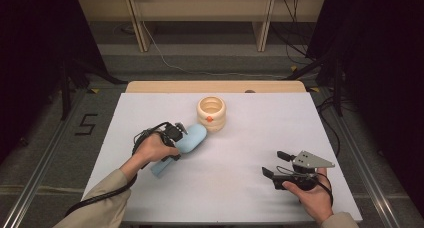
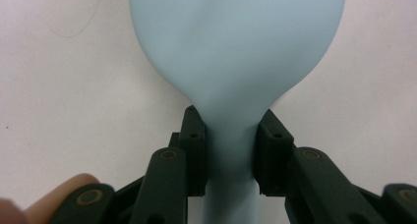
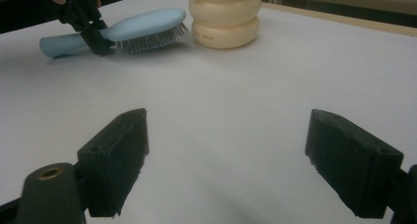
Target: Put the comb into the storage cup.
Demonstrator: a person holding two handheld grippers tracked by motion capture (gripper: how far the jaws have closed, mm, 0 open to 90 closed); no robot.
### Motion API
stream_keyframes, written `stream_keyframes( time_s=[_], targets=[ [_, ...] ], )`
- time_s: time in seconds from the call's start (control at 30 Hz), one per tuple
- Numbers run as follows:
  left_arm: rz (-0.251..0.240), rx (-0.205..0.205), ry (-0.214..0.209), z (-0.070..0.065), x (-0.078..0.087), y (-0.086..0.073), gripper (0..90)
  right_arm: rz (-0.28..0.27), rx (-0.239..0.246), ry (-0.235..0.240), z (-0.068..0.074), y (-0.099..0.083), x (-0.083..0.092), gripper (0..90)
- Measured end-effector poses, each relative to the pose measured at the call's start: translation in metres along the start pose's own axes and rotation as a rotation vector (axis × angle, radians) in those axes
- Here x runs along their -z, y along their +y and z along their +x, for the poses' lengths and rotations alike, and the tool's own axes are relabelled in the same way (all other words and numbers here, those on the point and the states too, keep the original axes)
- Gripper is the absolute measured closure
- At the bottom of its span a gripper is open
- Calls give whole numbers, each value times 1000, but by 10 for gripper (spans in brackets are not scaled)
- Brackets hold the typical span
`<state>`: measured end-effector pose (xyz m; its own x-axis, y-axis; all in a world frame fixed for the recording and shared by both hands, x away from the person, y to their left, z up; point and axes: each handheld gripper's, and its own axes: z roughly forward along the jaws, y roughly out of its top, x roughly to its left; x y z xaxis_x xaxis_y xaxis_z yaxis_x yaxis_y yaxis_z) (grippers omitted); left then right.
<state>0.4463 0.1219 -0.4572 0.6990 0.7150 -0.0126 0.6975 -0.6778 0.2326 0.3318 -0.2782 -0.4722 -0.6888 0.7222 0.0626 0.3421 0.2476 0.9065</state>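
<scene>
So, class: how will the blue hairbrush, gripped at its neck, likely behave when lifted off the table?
The hairbrush looks like rigid plastic, so probably stiff and light. The left gripper pinches its narrow neck, so the wide head may droop. Its smooth back could slip; resting on its bristles, it seems unlikely to roll.

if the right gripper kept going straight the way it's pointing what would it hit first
Between the open right gripper jaws lies bare white tabletop. Farther along, slightly off-centre, stands the cream ribbed plastic holder, probably met first, though depth is unclear. The light blue plastic hairbrush sits off to the side.
</scene>
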Motion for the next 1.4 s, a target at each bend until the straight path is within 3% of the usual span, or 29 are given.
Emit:
stream_keyframes(
  time_s=[0.33, 0.67, 1.4],
  targets=[
    [-25, -6, 6, -1, 2, -3, 698, 1, 1, -1, 0, 0, 0, 173],
    [-139, 21, 16, -3, 12, -13, 698, 3, 3, -2, 0, -1, 0, 174],
    [-256, 35, 24, -11, 25, -21, 697, 10, 9, 0, 0, -1, 0, 174]
  ],
)
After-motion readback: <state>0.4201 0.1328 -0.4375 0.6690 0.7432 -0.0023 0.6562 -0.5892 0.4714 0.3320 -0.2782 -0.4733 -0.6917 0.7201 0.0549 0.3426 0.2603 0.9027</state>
